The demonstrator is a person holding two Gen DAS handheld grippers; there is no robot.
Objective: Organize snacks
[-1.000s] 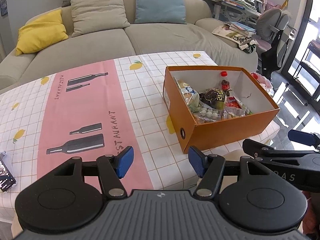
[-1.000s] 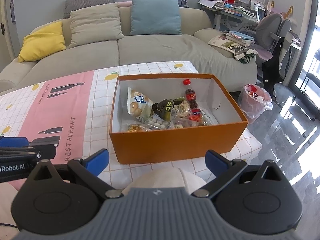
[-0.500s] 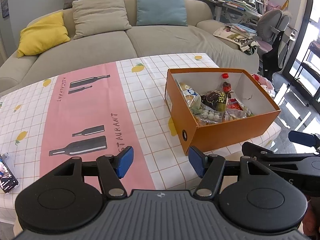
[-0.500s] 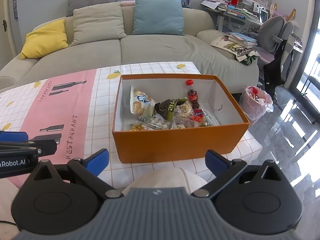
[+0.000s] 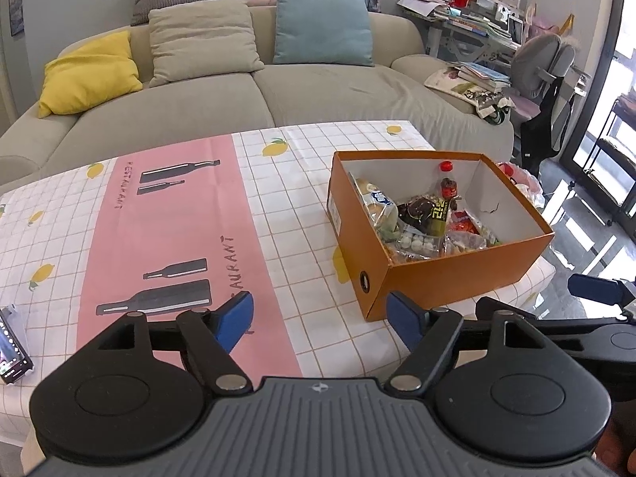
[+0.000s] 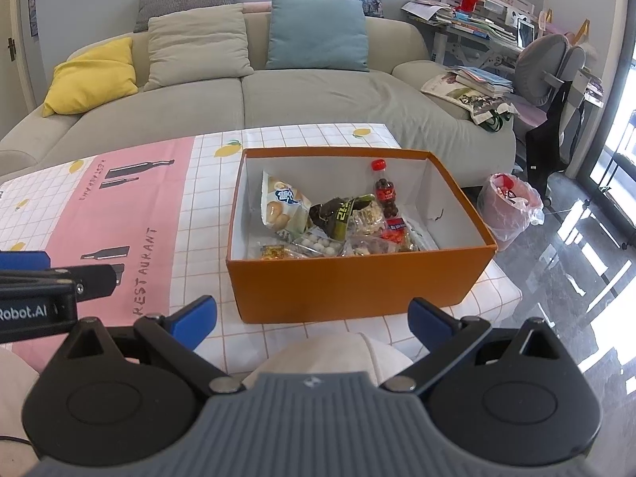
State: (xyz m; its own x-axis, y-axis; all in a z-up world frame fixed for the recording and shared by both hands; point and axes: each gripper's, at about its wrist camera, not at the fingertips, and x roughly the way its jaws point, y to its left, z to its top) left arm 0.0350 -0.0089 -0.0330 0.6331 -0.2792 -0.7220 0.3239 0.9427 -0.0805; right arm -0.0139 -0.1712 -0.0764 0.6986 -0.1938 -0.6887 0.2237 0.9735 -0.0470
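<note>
My left tongs (image 5: 320,314) have just spread, nothing between them; right tongs (image 6: 312,314) gape empty, both lined up toward the orange box (image 6: 357,278) of snacks (image 6: 338,222).

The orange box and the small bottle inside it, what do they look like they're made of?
Orange box: likely matte cardboard, given thin flat walls, a white inside and a small tear in one wall. Small bottle: probably clear glossy plastic, with dark drink showing through, a red cap and a red label.
</note>
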